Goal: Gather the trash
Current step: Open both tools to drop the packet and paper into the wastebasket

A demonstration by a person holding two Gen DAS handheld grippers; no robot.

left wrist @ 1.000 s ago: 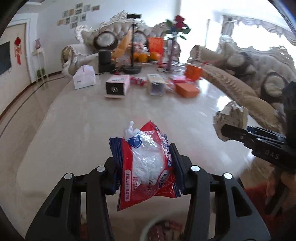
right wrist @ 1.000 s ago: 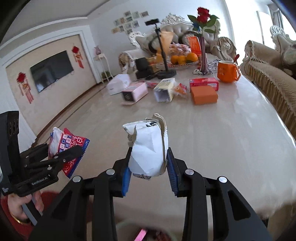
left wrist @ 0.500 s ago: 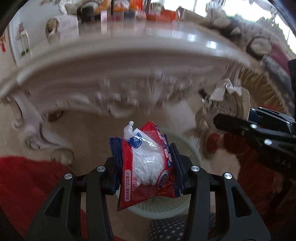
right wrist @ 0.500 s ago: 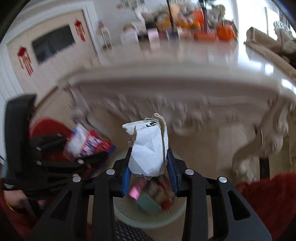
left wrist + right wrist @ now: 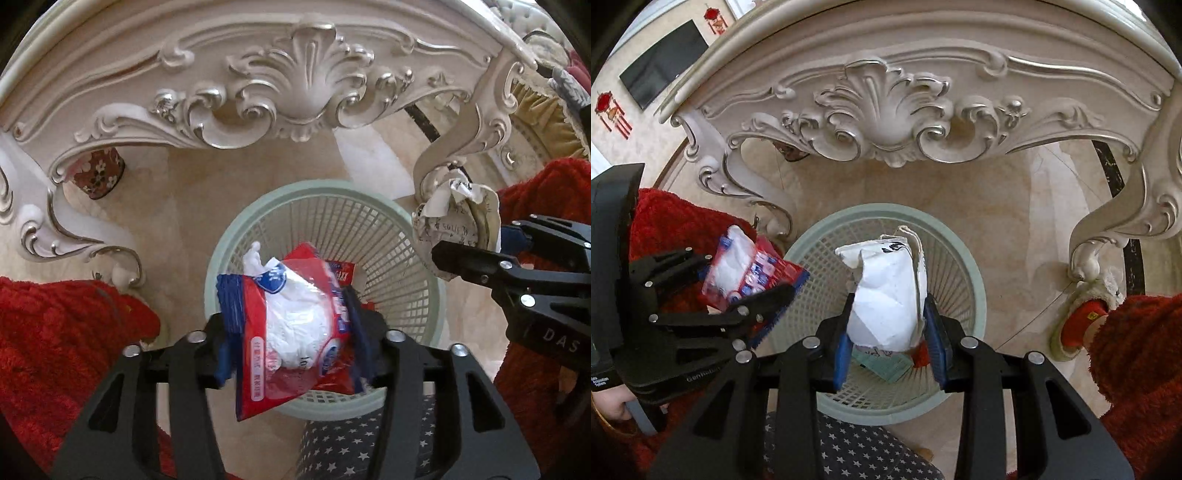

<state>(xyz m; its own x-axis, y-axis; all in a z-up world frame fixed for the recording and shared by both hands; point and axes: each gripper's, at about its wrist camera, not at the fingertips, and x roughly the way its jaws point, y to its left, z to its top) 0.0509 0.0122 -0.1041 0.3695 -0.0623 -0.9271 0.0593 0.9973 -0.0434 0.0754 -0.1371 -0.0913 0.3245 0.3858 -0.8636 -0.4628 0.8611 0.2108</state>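
A pale green mesh wastebasket (image 5: 221, 266) (image 5: 975, 280) stands on the floor under the table edge, with a red wrapper (image 5: 340, 273) and teal paper (image 5: 886, 365) inside. My left gripper (image 5: 291, 332) (image 5: 750, 275) hangs over its left side. The jaws are opening, but the pads still touch the red snack packet (image 5: 295, 325) (image 5: 753, 273) between them. My right gripper (image 5: 888, 325) (image 5: 476, 240) is shut on a crumpled white paper wad (image 5: 886, 295) (image 5: 454, 221) above the basket's middle.
The carved cream table apron (image 5: 303, 74) and curled legs (image 5: 1108, 221) arch just beyond the basket. Red fuzzy sleeves (image 5: 55, 332) (image 5: 1137, 369) flank it, and star-patterned dark cloth (image 5: 351, 443) lies below. A floral canister (image 5: 98, 173) sits under the table.
Both grippers dropped from above the tabletop to below its edge and tilted down. They now hang over the basket, each with its piece of trash still between its fingers.
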